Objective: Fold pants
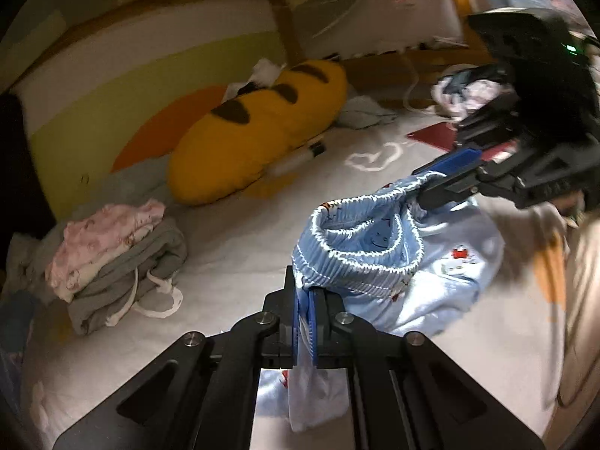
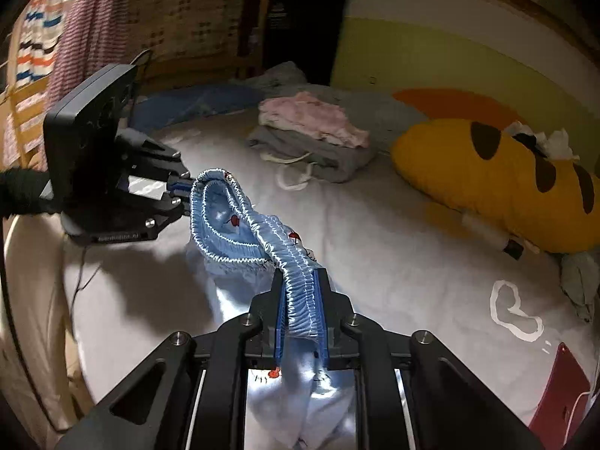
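Observation:
Light blue pants [image 1: 375, 247] with a ruffled elastic waistband hang lifted above the white bed sheet [image 1: 232, 247]. In the left wrist view my left gripper [image 1: 306, 294] is shut on one end of the waistband. My right gripper [image 1: 422, 182] comes in from the right and pinches the other end. The right wrist view shows my right gripper [image 2: 301, 285] shut on the bunched waistband of the pants [image 2: 240, 221], and my left gripper [image 2: 186, 192] clamped on the far end. The waistband sags between them and the legs droop onto the sheet.
A yellow plush pillow [image 1: 258, 131] with brown patches lies along the wall, with a marker [image 1: 296, 161] beside it. A stack of grey and pink clothes [image 1: 112, 258] sits to its left. A red flat object [image 2: 558, 386] lies near the bed's edge.

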